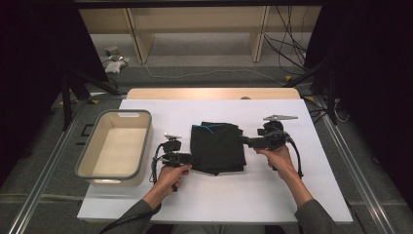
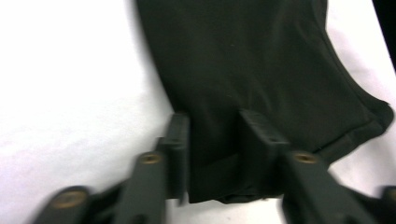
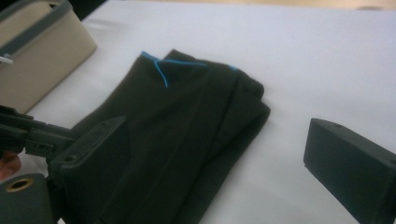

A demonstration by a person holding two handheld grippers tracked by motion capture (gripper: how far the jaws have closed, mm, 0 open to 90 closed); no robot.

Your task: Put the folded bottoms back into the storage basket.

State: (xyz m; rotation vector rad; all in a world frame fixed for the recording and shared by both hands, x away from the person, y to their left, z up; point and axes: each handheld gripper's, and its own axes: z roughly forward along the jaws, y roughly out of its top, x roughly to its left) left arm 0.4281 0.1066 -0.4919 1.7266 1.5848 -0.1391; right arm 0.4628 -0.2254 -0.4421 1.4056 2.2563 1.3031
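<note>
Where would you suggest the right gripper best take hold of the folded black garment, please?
Probably the garment's right-hand edge, coming in level from the right, where the right gripper already stands open. The folded layers there stack into a thick edge, and the left gripper already straddles the opposite corner.

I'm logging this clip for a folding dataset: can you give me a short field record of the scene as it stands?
garment: folded black garment with blue trim, mid-table
surface: white table
bin: beige bin with grey rim, left of garment
left hand-held gripper: jaws on either side of the garment's edge, fabric between them
right hand-held gripper: jaws wide open at the garment's right side, holding nothing
</note>
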